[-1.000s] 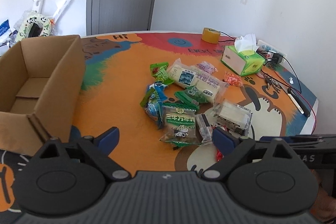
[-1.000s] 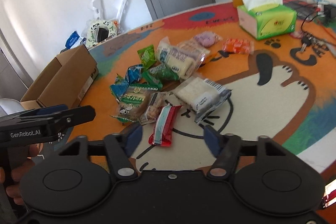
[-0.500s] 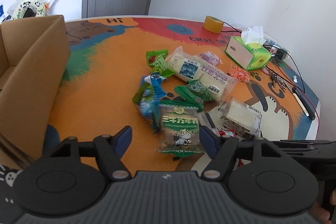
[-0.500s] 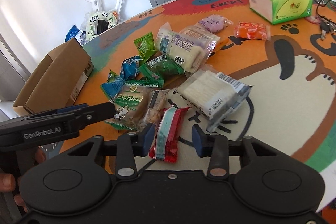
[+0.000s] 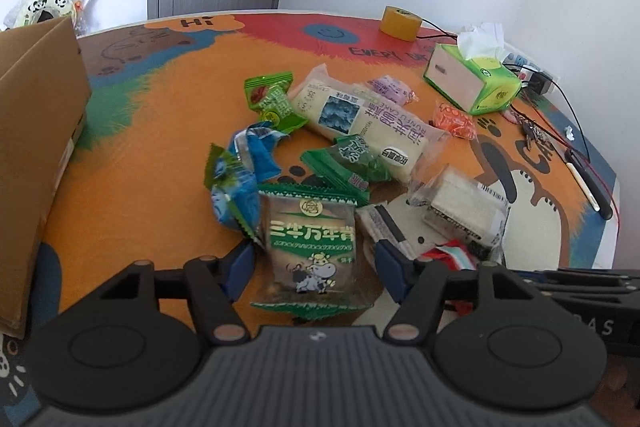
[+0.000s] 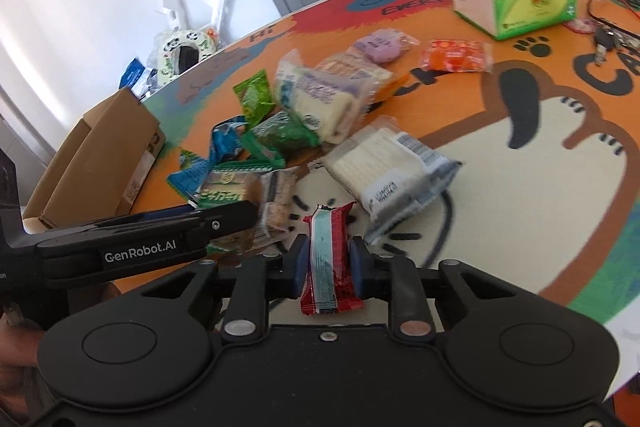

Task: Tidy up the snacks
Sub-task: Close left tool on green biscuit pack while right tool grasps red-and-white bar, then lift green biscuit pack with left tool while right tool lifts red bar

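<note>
**Red bar pinched, cow pack straddled**

Red-wrapped bar sat clamped in right gripper, low at 6 o'clock. Left gripper gaped around cow pack, not gripping. Slick film could slip; neighbouring clear packet might snag. Cardboard box at 9 o'clock.

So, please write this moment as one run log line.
right gripper: shut on red snack bar | left gripper: open around cow packet | box: waiting
</note>
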